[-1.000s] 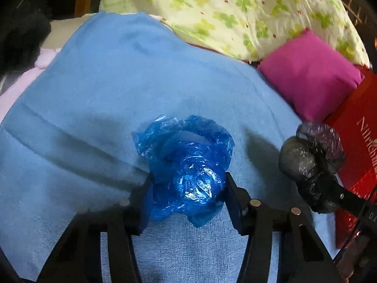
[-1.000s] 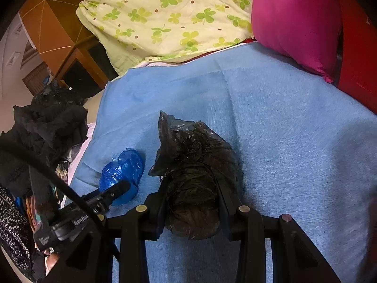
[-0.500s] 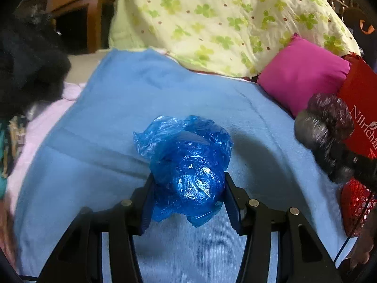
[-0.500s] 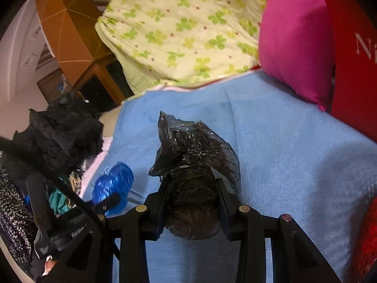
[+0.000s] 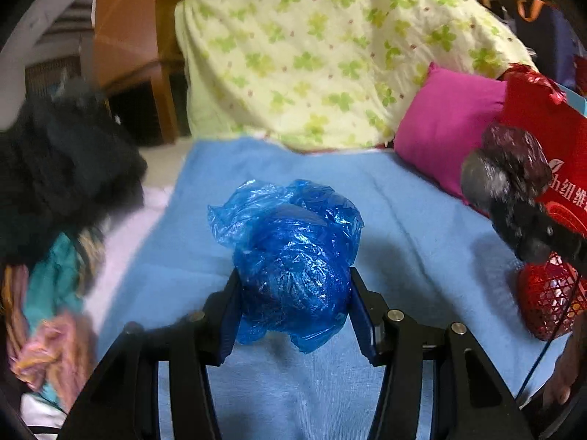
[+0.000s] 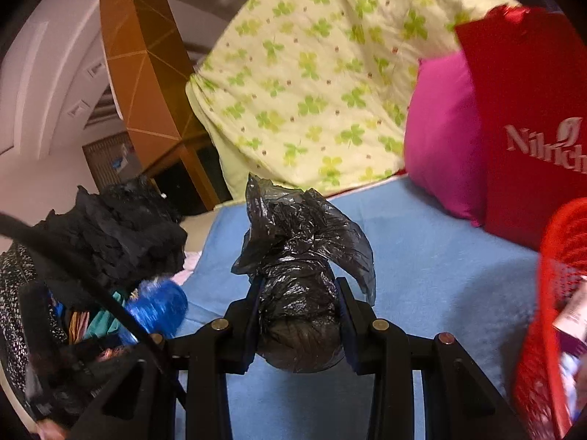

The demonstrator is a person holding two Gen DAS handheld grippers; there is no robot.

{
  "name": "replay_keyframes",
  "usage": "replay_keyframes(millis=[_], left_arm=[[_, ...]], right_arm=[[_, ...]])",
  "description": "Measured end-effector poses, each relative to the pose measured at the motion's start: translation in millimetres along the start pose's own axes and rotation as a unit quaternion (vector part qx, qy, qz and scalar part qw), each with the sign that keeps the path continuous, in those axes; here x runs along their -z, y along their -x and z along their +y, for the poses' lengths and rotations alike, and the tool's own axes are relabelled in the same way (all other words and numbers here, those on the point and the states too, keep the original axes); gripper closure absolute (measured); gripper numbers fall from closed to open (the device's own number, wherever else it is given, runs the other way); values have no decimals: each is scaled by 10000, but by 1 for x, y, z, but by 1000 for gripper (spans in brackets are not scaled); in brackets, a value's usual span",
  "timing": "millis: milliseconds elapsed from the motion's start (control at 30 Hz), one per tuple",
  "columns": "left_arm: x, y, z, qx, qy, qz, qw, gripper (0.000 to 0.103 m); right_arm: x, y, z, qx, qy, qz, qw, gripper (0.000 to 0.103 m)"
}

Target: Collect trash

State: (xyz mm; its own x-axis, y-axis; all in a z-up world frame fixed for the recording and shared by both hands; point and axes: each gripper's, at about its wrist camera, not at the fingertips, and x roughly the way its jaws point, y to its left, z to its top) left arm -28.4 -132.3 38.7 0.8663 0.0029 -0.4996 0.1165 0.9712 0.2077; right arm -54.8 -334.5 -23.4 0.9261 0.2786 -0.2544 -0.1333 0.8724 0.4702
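Note:
My left gripper [image 5: 295, 308] is shut on a crumpled blue plastic bag [image 5: 290, 253], held above the light blue blanket [image 5: 403, 220]. My right gripper [image 6: 299, 319] is shut on a wadded black plastic bag [image 6: 297, 253], also lifted off the blanket. In the left wrist view the black bag [image 5: 506, 179] shows at the far right. In the right wrist view the blue bag [image 6: 157, 308] shows blurred at the lower left. A red mesh basket [image 6: 550, 293] stands at the right edge, with some items inside; it also appears as the red basket [image 5: 546, 297] in the left view.
A yellow-green clover-print quilt [image 5: 330, 55] is heaped at the back. A magenta cushion [image 5: 447, 128] and a red printed bag [image 6: 528, 117] lie at the right. A pile of dark and coloured clothes [image 6: 110, 238] sits left of the blanket. Wooden furniture [image 6: 143, 73] stands behind.
Both grippers have risen and tilted up with their bags still held. The blanket has dropped away; the quilt, furniture and red basket have come into view.

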Motion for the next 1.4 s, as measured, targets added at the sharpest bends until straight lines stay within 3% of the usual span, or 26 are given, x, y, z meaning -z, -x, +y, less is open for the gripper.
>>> replay_keyframes(millis=[300,700,1400], left_arm=[[-11,61,-22,-114,-422,-428,9981,48],[-22,118,-50,50,-723,-916,9932,47],[-28,137,-96,293,-1105,-1050,9879,46]], right_arm=[[16,79,1,-35,-165,-367,9992,64],[-3,157,16,22,79,-950,9954,63],[-9,205,1,247,22,-1429,9894,62]])
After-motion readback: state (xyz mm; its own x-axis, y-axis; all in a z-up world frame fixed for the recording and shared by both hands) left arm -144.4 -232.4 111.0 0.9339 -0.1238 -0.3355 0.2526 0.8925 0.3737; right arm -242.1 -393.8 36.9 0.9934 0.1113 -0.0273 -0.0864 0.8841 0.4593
